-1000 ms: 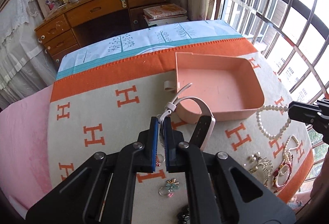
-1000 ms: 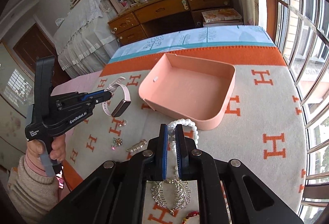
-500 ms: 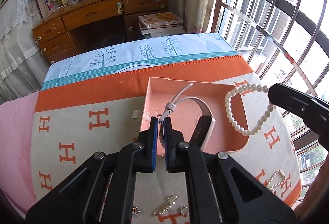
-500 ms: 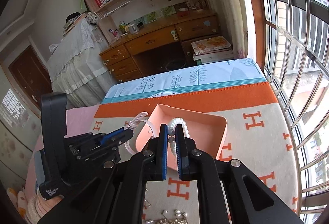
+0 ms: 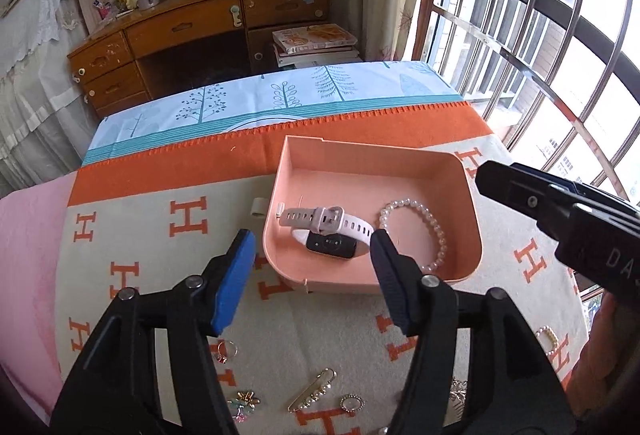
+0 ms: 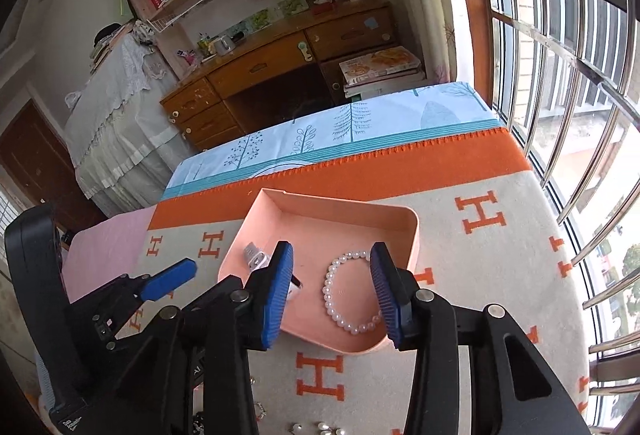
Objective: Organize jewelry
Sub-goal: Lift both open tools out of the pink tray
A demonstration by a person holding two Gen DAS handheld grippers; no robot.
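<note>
A pink tray sits on an orange-and-cream blanket. Inside it lie a white-strapped watch and a pearl bracelet. My left gripper hovers over the tray's near edge; its jaws are opening and hold nothing, the watch resting free below. My right gripper hangs above the bracelet with its jaws opening, the pearls loose on the tray floor. The right gripper's body shows in the left wrist view, and the left one in the right wrist view.
Loose pieces lie on the blanket near me: a pearl pin, a ring, a flower brooch. A wooden desk stands beyond the bed. A barred window runs along the right.
Both grippers carried their pieces over the tray and let go: the watch and the pearl bracelet now lie inside it, and both pairs of jaws have spread apart.
</note>
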